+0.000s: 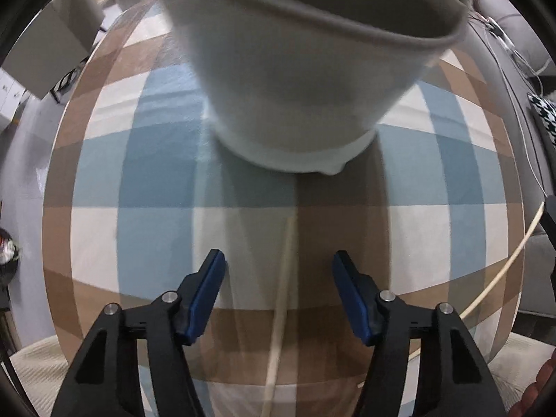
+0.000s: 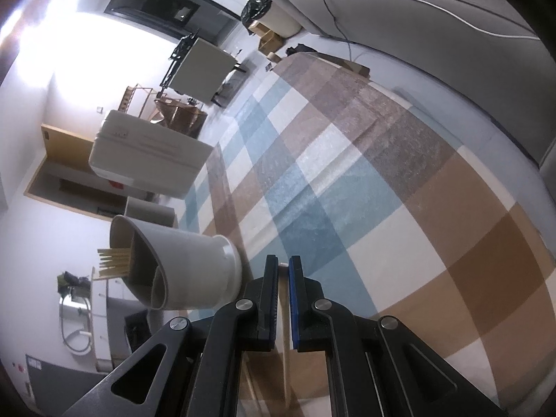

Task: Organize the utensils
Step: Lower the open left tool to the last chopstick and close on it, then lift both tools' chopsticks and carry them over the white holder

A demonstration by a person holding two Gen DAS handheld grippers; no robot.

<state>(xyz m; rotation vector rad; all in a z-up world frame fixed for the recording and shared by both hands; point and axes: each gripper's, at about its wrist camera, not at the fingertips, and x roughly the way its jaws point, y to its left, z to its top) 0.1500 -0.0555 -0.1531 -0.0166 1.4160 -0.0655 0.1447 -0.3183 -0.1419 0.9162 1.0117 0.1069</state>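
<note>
A grey utensil holder [image 1: 299, 80] stands on the checked tablecloth [image 1: 156, 180], just beyond my left gripper [image 1: 279, 264]. That gripper points straight down and is open, its blue pads on either side of a pale chopstick [image 1: 279, 312] lying on the cloth, apart from it. A second chopstick [image 1: 500, 274] slants at the right edge, its upper end at a black gripper part. In the right wrist view the holder [image 2: 198, 271] has several chopsticks [image 2: 114, 262] in one compartment. My right gripper [image 2: 283, 260] is shut, with a thin pale chopstick [image 2: 286, 365] showing between its fingers.
A white box [image 2: 146, 160] stands on the table beyond the holder. A grey sofa [image 2: 434, 17] with cables runs along the table's far side. The table edge [image 1: 48, 243] curves at the left. Fingers of a person's hand [image 1: 542, 382] show at the lower right.
</note>
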